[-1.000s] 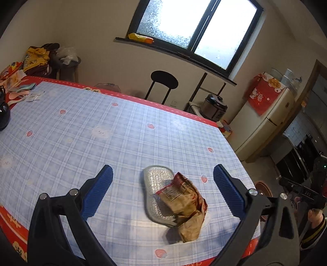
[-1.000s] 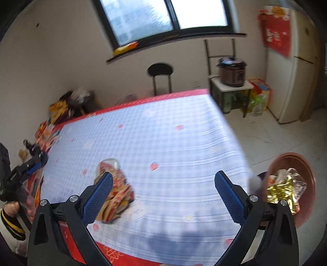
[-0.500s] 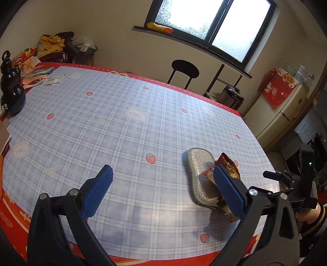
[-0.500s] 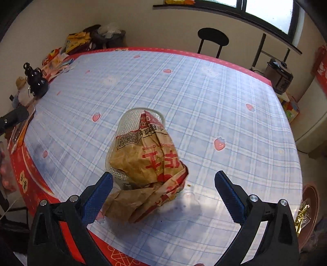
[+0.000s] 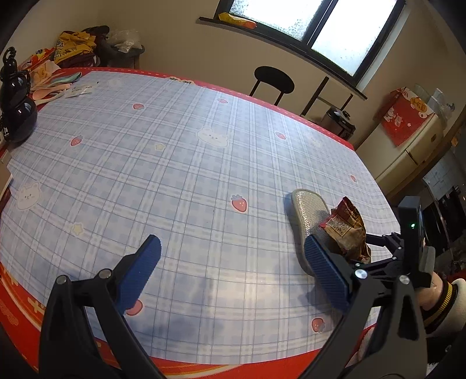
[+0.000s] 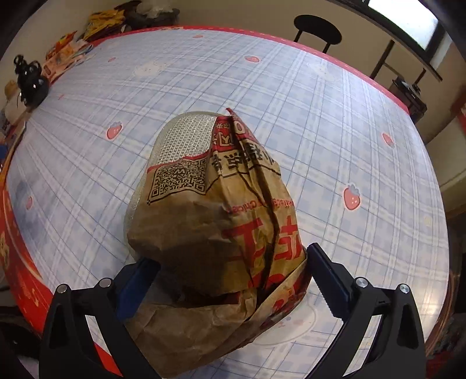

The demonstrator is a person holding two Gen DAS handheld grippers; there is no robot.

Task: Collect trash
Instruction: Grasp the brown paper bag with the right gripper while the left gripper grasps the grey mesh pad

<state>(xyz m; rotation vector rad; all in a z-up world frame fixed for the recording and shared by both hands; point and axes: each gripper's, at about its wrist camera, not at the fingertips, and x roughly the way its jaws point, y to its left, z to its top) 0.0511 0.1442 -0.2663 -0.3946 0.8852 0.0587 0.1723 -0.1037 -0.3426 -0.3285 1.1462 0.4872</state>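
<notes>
— Blue plaid tablecloth (image 5: pixel 180 163) with strawberries and little bears covers the whole table, red border showing along the lower edge of both views. What sits on it?

— Lower right of the left wrist view: a crumpled brown paper bag (image 5: pixel 346 230) with red print, lying on top of a silver mesh-textured insole-shaped piece (image 5: pixel 308 215). In the right wrist view the same paper bag (image 6: pixel 221 233) fills the centre and lower middle of the frame, with the silver piece (image 6: pixel 183 140) poking out above it toward the upper centre.

— And the right gripper (image 6: pixel 230 280)?

— Its blue-padded fingers sit on either side of the bag's lower part, spread wide. The bag bulges between them; the left pad is partly hidden behind the paper. I cannot tell whether the pads touch it, but the fingers are not drawn in on it.

— The left gripper (image 5: pixel 233 262)?

— Fingers apart, nothing between them, hanging over bare cloth in the lower half of its frame. Its right-hand finger overlaps the near end of the silver piece in the picture; contact I cannot judge.

— Anything else in sight?

— At the right edge of the left wrist view, the other gripper's black frame with a green light, and a hand (image 5: pixel 434 282) in a cream cuff with dark and yellow stripes. A black gourd-shaped bottle (image 5: pixel 17 110) stands at the far left of the table, with pastel spoons beside it. Beyond the table: a black stool (image 5: pixel 273 78) under the window (image 5: pixel 308 20), upper centre.
</notes>
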